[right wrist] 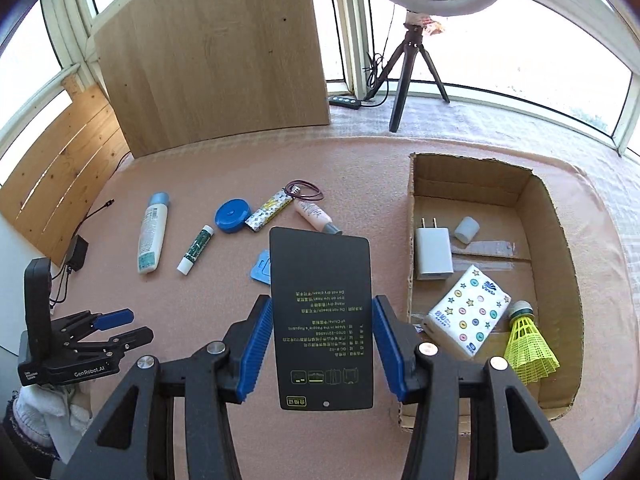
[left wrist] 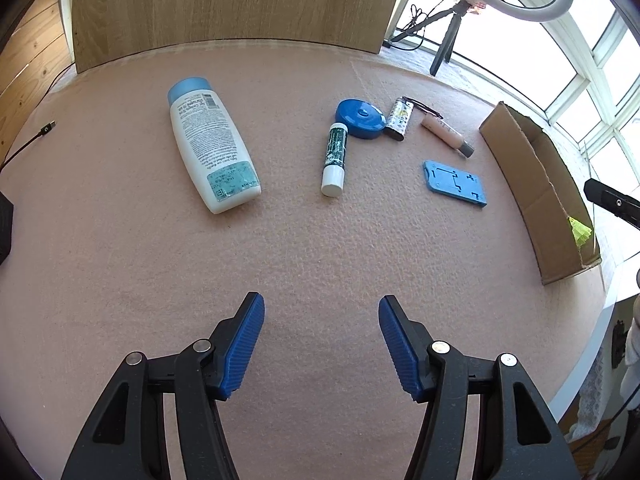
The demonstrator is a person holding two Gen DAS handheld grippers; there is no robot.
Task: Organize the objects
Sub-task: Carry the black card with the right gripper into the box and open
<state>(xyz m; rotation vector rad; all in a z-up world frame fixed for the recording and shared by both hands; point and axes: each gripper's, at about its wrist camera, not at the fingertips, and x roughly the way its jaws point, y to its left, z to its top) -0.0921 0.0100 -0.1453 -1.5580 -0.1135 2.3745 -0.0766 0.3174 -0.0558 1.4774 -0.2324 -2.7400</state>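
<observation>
We have the black card (right wrist: 322,320) pinched edge-to-edge in the right gripper (right wrist: 322,344), raised over the tabletop (right wrist: 200,304) just left of the cardboard box (right wrist: 556,248). The left gripper (left wrist: 322,344) hangs half-open, empty. Carry the card level over the box rim — release low, beside the tissue pack (right wrist: 468,312).

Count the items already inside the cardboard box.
4 in the open cardboard box: white wall charger, small grey cylinder, patterned tissue pack, yellow shuttlecock. The near wall may hide more.
</observation>
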